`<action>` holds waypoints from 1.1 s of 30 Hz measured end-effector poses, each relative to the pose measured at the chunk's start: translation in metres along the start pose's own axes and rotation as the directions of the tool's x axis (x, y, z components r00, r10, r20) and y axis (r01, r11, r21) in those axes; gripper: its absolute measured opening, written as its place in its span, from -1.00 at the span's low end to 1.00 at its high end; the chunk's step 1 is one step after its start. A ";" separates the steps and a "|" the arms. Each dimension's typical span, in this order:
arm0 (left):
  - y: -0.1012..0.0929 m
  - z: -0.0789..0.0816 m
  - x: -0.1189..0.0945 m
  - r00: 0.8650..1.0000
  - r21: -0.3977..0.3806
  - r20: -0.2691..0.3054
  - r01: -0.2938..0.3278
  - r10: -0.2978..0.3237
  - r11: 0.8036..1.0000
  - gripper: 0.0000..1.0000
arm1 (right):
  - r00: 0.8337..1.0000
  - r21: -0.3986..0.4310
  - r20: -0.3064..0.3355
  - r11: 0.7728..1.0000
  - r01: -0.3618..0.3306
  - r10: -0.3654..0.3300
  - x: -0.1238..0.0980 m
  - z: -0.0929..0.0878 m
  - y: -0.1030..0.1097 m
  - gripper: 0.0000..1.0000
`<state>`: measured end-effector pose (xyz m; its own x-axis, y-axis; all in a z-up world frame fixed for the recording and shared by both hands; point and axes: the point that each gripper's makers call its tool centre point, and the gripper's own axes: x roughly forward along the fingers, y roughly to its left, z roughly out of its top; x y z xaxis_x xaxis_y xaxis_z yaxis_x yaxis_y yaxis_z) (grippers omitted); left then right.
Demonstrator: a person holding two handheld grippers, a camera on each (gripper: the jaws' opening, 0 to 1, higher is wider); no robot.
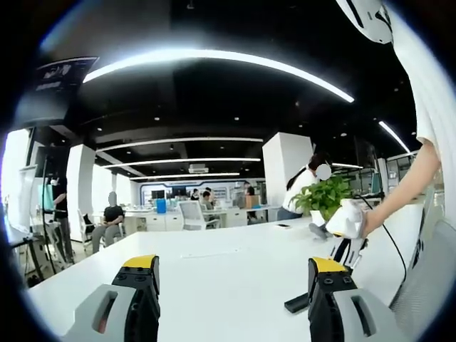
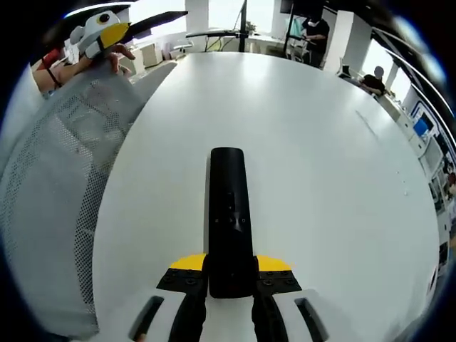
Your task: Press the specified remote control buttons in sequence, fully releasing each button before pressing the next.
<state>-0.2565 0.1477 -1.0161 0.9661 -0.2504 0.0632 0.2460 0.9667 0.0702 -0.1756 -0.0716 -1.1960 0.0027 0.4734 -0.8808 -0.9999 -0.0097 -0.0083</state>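
Remote control [image 2: 229, 224] is a long black bar, held at its near end between the yellow-tipped jaws of the right gripper [image 2: 230, 274], which are clamped against both its sides. In the right gripper view it runs straight away from the camera over the white table [image 2: 320, 142]; I can't tell whether its far end touches the tabletop or sits above it. Small buttons are faintly visible mid-body, too dark to read. In the left gripper view the same remote [image 1: 296, 303] shows as a short black end low at right, just beside the left gripper's own right jaw, with the right gripper [image 1: 347, 251] and the person's hand [image 1: 353, 219] on it above that, and a black cable [image 1: 388, 242] looping down from there. Left gripper [image 1: 234, 285] has its jaws spread wide with only bare table [image 1: 228, 263] between them, holding nothing. In the right gripper view the left gripper [image 2: 100, 32] appears at upper left, white and yellow, in the person's other hand [image 2: 117, 53], well apart from the remote. A grey mesh chair back [image 2: 64, 185] fills the left side by the table edge. Further out in the left gripper view: a potted green plant [image 1: 324, 196] near the far table edge, an open office with desks, seated people, and curved ceiling light strips.
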 end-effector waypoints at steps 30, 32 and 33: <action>0.002 -0.002 -0.001 1.000 -0.007 -0.012 -0.009 0.009 1.000 0.75 | 0.999 0.001 -0.044 1.000 -0.006 0.006 0.003 0.001 -0.057 -0.58; 0.002 -0.003 -0.001 1.000 -0.005 -0.017 -0.008 0.008 1.000 0.75 | 0.999 0.001 -0.048 1.000 -0.007 0.007 0.003 0.001 -0.061 -0.58; 0.002 -0.005 -0.001 1.000 -0.005 -0.029 -0.007 0.007 1.000 0.74 | 0.999 0.005 -0.051 1.000 -0.007 0.007 0.003 0.002 -0.063 -0.58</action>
<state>-0.2562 0.1499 -1.0209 0.9697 -0.2417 0.0348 0.2391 0.9688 0.0651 -0.1129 -0.0680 -1.1972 -0.0036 0.4277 -0.9039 -1.0000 -0.0086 0.0000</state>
